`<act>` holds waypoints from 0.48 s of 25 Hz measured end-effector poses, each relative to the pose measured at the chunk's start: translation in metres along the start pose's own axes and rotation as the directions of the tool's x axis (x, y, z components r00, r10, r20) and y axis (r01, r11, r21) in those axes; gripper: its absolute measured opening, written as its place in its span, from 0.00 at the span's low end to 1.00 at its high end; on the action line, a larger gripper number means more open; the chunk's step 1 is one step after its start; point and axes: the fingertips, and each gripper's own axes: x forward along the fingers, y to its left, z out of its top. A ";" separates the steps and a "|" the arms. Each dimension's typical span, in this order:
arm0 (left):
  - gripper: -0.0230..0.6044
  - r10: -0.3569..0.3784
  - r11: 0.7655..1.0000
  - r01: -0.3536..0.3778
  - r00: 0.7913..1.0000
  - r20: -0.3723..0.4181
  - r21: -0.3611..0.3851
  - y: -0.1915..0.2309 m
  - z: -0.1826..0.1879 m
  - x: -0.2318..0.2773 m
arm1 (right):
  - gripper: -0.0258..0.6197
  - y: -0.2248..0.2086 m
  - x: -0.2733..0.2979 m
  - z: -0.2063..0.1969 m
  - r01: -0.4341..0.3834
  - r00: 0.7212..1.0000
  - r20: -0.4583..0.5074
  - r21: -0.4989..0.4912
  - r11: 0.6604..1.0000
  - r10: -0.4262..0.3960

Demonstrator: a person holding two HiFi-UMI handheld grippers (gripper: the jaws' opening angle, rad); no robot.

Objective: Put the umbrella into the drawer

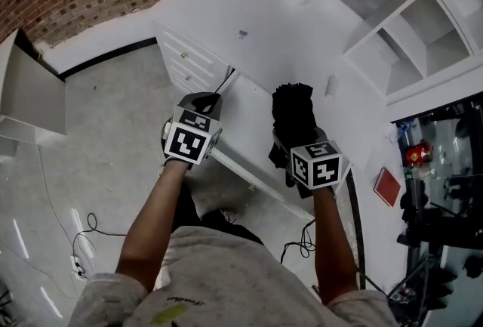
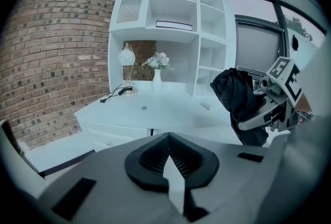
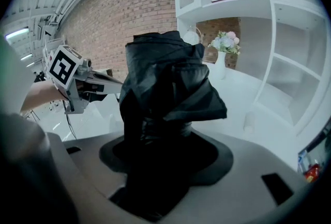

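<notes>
We see the right gripper holding the black folded umbrella. Its fingers stand wide around the bundle, about where the strap is, and the loose cloth spreads out above them. The umbrella hangs over the right part of the white drawer, which we judge to be pulled out from under the desk. It is not yet inside, and we cannot tell if it touches the drawer. The left gripper is at the near left corner of the drawer. Its fingers are narrow, tips together, with nothing between them that we can see. Several things can go wrong here, in our opinion. If the right fingers release too near the front edge, the umbrella may tip over this edge and fall to the floor. The loose folds may catch on the drawer wall or on the desk edge above it. If the umbrella goes in upright or crosswise, it may stick up and block the closing. A push from the umbrella may also slide the drawer, because the left gripper does not hold it.
</notes>
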 end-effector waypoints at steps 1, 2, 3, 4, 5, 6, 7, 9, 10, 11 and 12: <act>0.03 0.000 1.000 0.000 1.000 -0.002 -0.004 0.001 -0.002 0.001 | 0.44 0.001 0.003 -0.002 -0.006 1.000 -0.013 -0.009 1.000 0.005; 0.03 0.001 1.000 -0.001 1.000 -0.004 -0.008 0.002 -0.004 0.001 | 0.44 0.002 0.005 -0.004 -0.011 1.000 -0.023 -0.016 1.000 0.011; 0.03 0.001 1.000 -0.001 1.000 -0.005 -0.009 0.003 -0.005 0.002 | 0.44 0.003 0.008 -0.005 -0.016 0.999 -0.033 -0.020 1.000 0.015; 0.03 0.000 1.000 0.000 1.000 -0.006 -0.010 0.005 -0.006 0.003 | 0.44 0.003 0.011 -0.007 -0.019 0.999 -0.042 -0.022 1.000 0.018; 0.03 -0.002 1.000 0.002 1.000 -0.006 -0.011 0.006 -0.007 0.004 | 0.44 0.004 0.015 -0.009 -0.021 0.999 -0.050 -0.023 1.000 0.020; 0.03 -0.005 1.000 0.005 1.000 -0.007 -0.011 0.008 -0.007 0.005 | 0.44 0.006 0.018 -0.010 -0.024 0.998 -0.059 -0.024 0.999 0.022; 0.03 -0.009 1.000 0.009 1.000 -0.008 -0.009 0.010 -0.008 0.005 | 0.44 0.007 0.021 -0.011 -0.026 0.997 -0.067 -0.026 0.999 0.025; 0.03 -0.017 1.000 0.017 1.000 -0.011 -0.004 0.013 -0.009 0.007 | 0.44 0.011 0.029 -0.014 -0.035 0.996 -0.089 -0.035 0.999 0.032; 0.03 -0.021 1.000 0.021 1.000 -0.012 -0.003 0.014 -0.010 0.009 | 0.44 0.013 0.032 -0.016 -0.041 0.994 -0.100 -0.041 0.998 0.037; 0.03 -0.025 1.000 0.025 1.000 -0.014 -0.003 0.015 -0.011 0.011 | 0.44 0.016 0.035 -0.018 -0.048 0.993 -0.111 -0.047 0.998 0.043; 0.03 -0.029 1.000 0.029 0.999 -0.018 -0.002 0.016 -0.013 0.013 | 0.44 0.018 0.038 -0.020 -0.056 0.991 -0.123 -0.054 0.997 0.049</act>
